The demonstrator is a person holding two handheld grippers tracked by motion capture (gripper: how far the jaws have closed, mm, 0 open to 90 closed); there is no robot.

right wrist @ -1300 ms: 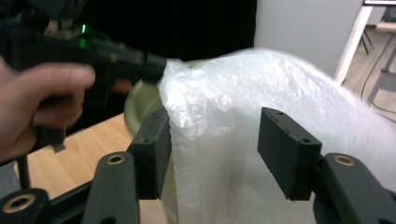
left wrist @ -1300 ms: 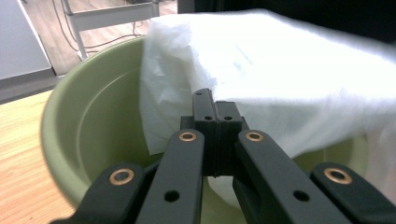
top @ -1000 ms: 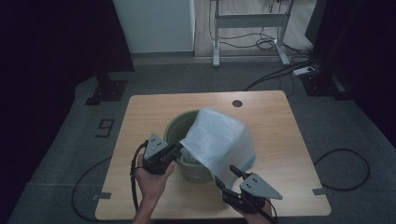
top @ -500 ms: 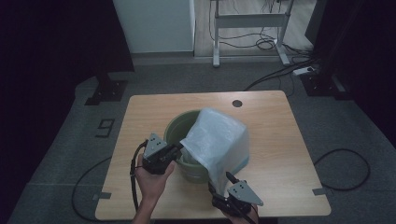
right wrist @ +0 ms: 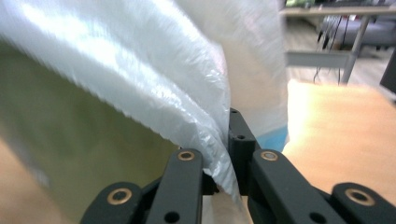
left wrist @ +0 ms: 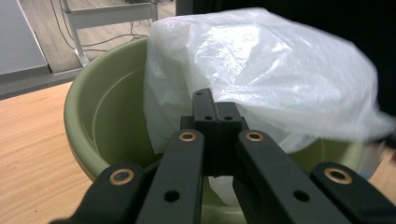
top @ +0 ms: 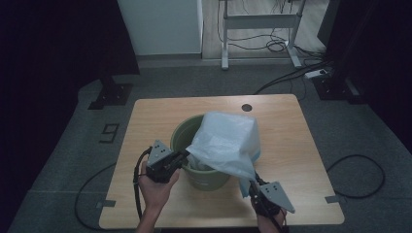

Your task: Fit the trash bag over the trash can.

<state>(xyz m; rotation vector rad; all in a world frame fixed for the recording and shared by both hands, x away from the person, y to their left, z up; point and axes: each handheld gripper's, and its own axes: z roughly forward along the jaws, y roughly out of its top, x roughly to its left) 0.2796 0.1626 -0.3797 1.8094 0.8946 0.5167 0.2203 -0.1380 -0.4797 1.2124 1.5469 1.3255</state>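
Lining step: left tongs [top: 183,156] and right tongs [top: 252,183], just closing, clamp the bag [top: 226,141]; next, stretch it over the bucket [top: 182,137] rim toward 6 o'clock.

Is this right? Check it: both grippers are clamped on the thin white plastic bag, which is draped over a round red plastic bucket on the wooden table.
One thing is wrong: the round plastic bucket is green, not red, as the high view shows. The rest holds: the left gripper and the right gripper, whose jaws have just been closing, both clamp the thin white plastic bag draped over it on the wooden table.
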